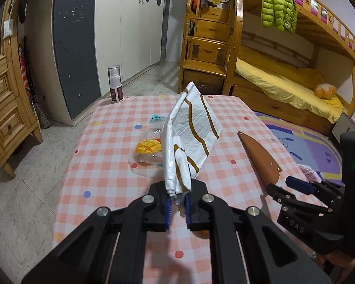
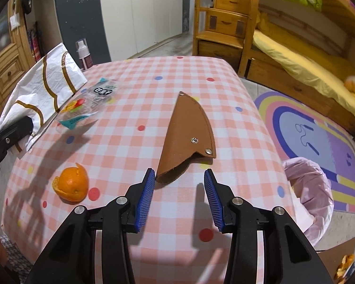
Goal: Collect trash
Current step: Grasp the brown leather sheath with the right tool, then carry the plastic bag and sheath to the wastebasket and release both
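The left gripper (image 1: 177, 207) is clamping the crumpled end of a white bag (image 1: 189, 137) with brown stripes, its 2 blue pads (image 1: 168, 210) pressing the plastic from both sides. The bag is standing up and forward from the jaws, above the table (image 1: 106, 142), which is wearing a pink checked cloth with coloured dots. In the right wrist view the same bag (image 2: 47, 90) is hanging over the table's left edge.

Just behind the bag, a clear wrapper (image 1: 146, 149) printed with yellow fruit is lying flat on the cloth. An orange peel (image 2: 71, 184) is sitting on the near left part of the table, well apart from the wrapper (image 2: 87, 106).

The right gripper (image 2: 179, 196) is hovering open and holding nothing, its jaws spread wide. Between and just beyond its fingertips a brown sheath (image 2: 189, 137) with metal studs is lying flat, its wide end nearest the gripper. From the left wrist view the sheath (image 1: 260, 156) is lying to the right of the bag, with the right gripper (image 1: 281, 187) near its wide end.

A spray bottle (image 1: 115, 84) is standing upright at the far left corner of the table. A bin (image 2: 312, 189) lined with pink plastic is sitting on the floor beside the table's right edge.
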